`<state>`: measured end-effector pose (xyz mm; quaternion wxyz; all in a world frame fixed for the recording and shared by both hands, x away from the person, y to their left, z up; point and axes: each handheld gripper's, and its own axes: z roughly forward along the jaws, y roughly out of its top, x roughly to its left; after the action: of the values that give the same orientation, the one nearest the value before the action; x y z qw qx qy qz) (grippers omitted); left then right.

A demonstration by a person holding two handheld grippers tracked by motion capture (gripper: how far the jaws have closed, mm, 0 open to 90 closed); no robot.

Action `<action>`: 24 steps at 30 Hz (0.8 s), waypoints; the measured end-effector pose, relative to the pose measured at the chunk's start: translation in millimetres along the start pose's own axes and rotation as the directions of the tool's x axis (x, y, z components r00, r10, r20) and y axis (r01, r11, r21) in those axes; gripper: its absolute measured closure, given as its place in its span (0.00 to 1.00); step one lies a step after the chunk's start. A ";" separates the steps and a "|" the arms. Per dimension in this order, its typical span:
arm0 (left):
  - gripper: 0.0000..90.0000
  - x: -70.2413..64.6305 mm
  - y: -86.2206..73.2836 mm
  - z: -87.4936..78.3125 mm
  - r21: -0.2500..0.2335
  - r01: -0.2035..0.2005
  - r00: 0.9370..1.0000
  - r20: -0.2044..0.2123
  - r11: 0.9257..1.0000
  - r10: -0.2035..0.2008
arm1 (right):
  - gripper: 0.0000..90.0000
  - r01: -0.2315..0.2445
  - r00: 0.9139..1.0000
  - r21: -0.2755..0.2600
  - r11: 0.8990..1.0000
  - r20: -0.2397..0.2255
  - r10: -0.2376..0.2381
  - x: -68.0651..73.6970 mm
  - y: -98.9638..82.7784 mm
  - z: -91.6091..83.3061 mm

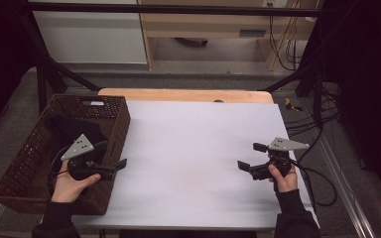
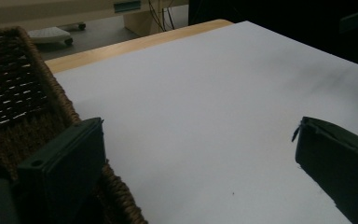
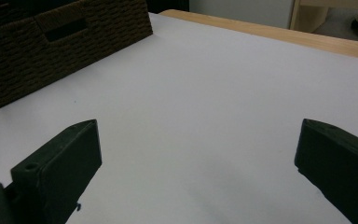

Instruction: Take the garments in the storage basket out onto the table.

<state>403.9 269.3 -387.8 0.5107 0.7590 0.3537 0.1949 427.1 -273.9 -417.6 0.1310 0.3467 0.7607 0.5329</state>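
Wide white table cover [image 1: 198,148] over a wooden table [image 1: 186,95], reaching almost to each edge. At the left end, a brown woven basket [image 1: 10,173] with something dark [image 1: 72,130] inside, too dim to tell what. Left gripper [image 1: 121,163] held above the basket's right wall, close to the near corner, jaws spread wide and holding nothing, pointing toward the middle of the table. In the left gripper view, one jaw over the basket rim [image 2: 60,100], the other over the white cover [image 2: 191,107]. Right gripper [image 1: 250,156] near the right edge of the cover, well apart from the basket, jaws also wide apart and empty, directed to the left. In the right gripper view, basket [image 3: 51,51] far ahead at upper left, bare cover [image 3: 205,102] between the jaws.
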 end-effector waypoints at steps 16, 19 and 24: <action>0.01 18.3 -2.2 -26.3 0.016 0.031 0.991 -0.129 0.999 -0.029 | 0.01 -0.003 1.000 0.008 1.000 0.005 0.002 0.2 -0.5 1.3; 0.01 22.0 -2.6 -32.1 0.015 0.039 0.988 -0.147 0.999 -0.037 | 0.01 -0.002 1.000 0.007 1.000 0.007 0.002 0.1 -0.5 1.4; 0.01 29.7 -3.9 -43.6 0.028 0.059 0.976 -0.211 0.998 -0.052 | 0.01 0.000 1.000 0.012 1.000 0.007 0.000 0.1 -0.9 2.2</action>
<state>394.0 319.8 -375.8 0.4626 0.7326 0.4301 0.2536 428.0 -272.4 -419.3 0.1316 0.3494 0.7635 0.5270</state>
